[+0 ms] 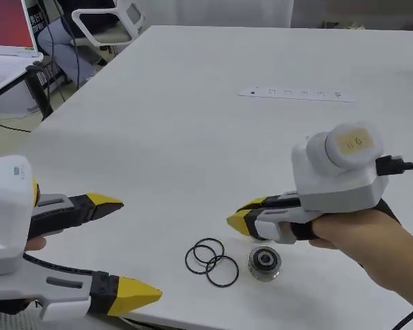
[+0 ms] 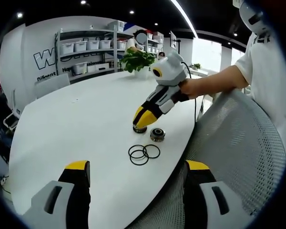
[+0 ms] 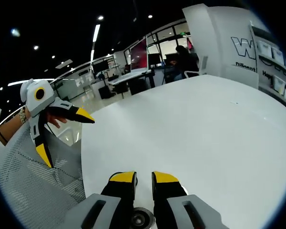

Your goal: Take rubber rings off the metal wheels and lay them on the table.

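Note:
Three black rubber rings (image 1: pixel 210 261) (image 2: pixel 143 153) lie overlapping on the white table (image 1: pixel 193 124). Just right of them sits a metal wheel (image 1: pixel 264 263) (image 2: pixel 157 134), also visible low between the jaws in the right gripper view (image 3: pixel 140 219). My right gripper (image 1: pixel 237 221) (image 3: pixel 143 179) hovers just above and behind that wheel, its jaws drawn almost together with nothing seen between them. In the left gripper view its tips touch a second dark wheel (image 2: pixel 139 129). My left gripper (image 1: pixel 134 249) (image 2: pixel 137 167) stands wide open to the left of the rings, holding nothing.
A white power strip (image 1: pixel 296 93) lies far back on the table. The near table edge runs just under the rings. A mesh office chair (image 2: pixel 238 143) stands by the person at that edge. More chairs (image 1: pixel 107 20) and desks stand at the back left.

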`<state>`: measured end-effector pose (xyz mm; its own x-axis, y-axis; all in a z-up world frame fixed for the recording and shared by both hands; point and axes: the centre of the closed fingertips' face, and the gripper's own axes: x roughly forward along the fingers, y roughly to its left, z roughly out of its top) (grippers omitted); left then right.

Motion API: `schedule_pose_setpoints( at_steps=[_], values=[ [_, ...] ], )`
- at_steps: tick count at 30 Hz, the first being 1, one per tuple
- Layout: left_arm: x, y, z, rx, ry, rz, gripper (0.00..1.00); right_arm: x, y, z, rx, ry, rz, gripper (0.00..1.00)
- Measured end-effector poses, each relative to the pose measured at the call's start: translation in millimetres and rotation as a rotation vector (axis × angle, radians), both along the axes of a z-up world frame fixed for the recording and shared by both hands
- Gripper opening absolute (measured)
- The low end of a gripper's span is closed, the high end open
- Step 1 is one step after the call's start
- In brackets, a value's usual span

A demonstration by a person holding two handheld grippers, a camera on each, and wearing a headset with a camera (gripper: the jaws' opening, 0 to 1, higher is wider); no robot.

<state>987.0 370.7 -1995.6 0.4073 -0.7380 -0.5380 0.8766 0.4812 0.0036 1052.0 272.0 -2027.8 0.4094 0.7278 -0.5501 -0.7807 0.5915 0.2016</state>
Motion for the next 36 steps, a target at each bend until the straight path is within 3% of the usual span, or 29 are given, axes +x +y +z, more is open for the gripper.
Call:
schedule_pose_setpoints(
  at_steps=[6,8,13,16,19,24,33,36],
  values=[
    [-0.7,-1.6,1.3,-0.003,-0.003,-0.010,0.79,8.0,-12.9,11.2,0.003,-0.048,-0.005,0.14],
    [0.7,-4.2,6.3,0.013,-0.059,-0.037,0.79,9.8,-17.7,12.3,0.003,-0.055,-0.006,0.14],
    [-1.6,-7.4,6.0,0.027,-0.053,-0.060,0.80,21.4,-39.8,12.7,0.006,-0.082,-0.054,0.14],
    [-0.1,-9.5,10.8,0.044,-0.083,-0.078,0.80,24.8,-52.2,12.0,0.027,-0.075,-0.079,0.16],
    [2.4,-13.6,15.0,0.046,-0.089,-0.089,0.80,25.4,-58.3,9.2,0.026,-0.077,-0.085,0.16],
    [8.0,-30.3,31.2,0.053,-0.126,-0.154,0.80,21.2,-69.1,-9.9,-0.011,-0.036,-0.081,0.16],
    [37.3,-61.5,58.2,0.042,-0.218,-0.250,0.80,3.2,-65.8,-34.9,-0.079,0.028,0.003,0.16],
    [51.8,-71.8,61.5,0.026,-0.222,-0.250,0.77,1.1,-65.6,-39.6,-0.090,0.036,0.016,0.16]
  ],
)
